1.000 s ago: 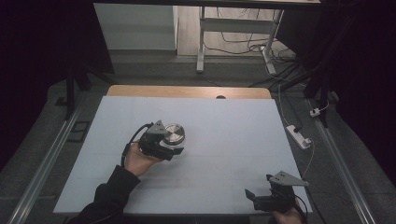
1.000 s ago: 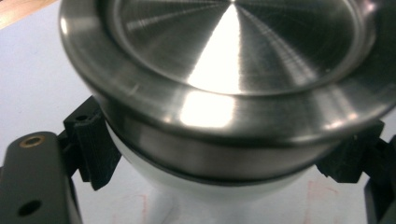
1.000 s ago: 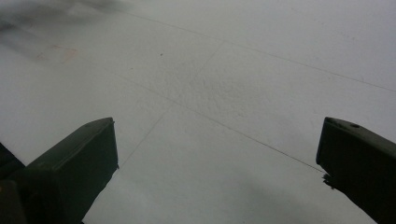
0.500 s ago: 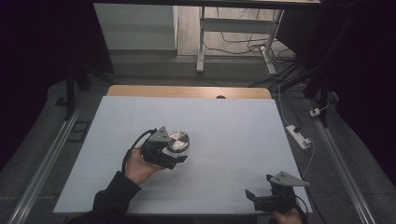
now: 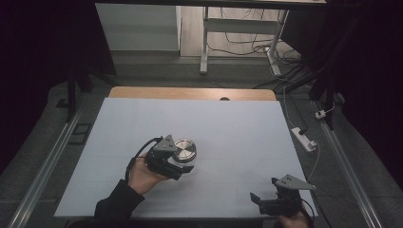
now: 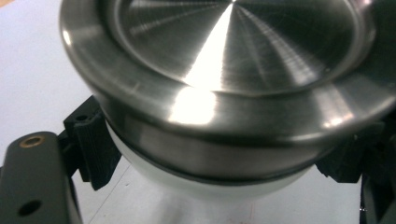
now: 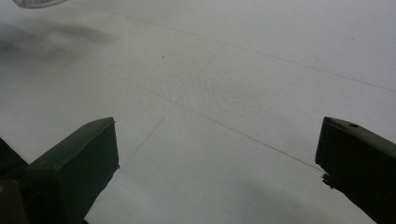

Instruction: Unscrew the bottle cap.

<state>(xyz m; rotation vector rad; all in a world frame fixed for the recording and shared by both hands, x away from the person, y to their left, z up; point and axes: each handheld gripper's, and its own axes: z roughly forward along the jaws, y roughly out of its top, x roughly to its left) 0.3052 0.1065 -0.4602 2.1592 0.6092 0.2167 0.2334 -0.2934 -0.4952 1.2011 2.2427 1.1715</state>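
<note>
A round tin with a brushed steel lid (image 5: 185, 149) and a white lower body sits in the middle of the pale table sheet (image 5: 237, 133). My left gripper (image 5: 182, 162) is shut on it, a hand holding it from the near left. In the left gripper view the steel lid (image 6: 224, 70) looms close, and black pads (image 6: 93, 144) press the white body on both sides. My right gripper (image 5: 260, 200) rests at the table's near right edge. In the right gripper view its jaws stand wide apart, and between them the right gripper (image 7: 217, 158) holds nothing but bare sheet.
A wooden strip (image 5: 190, 93) borders the sheet's far edge. A white power strip (image 5: 304, 138) with its cable lies on the floor to the right. Metal rails (image 5: 45, 161) run along both sides, and a desk frame (image 5: 205, 42) stands beyond the table.
My left gripper has carried the tin a little nearer to the person and slightly to the right. The right gripper has stayed put.
</note>
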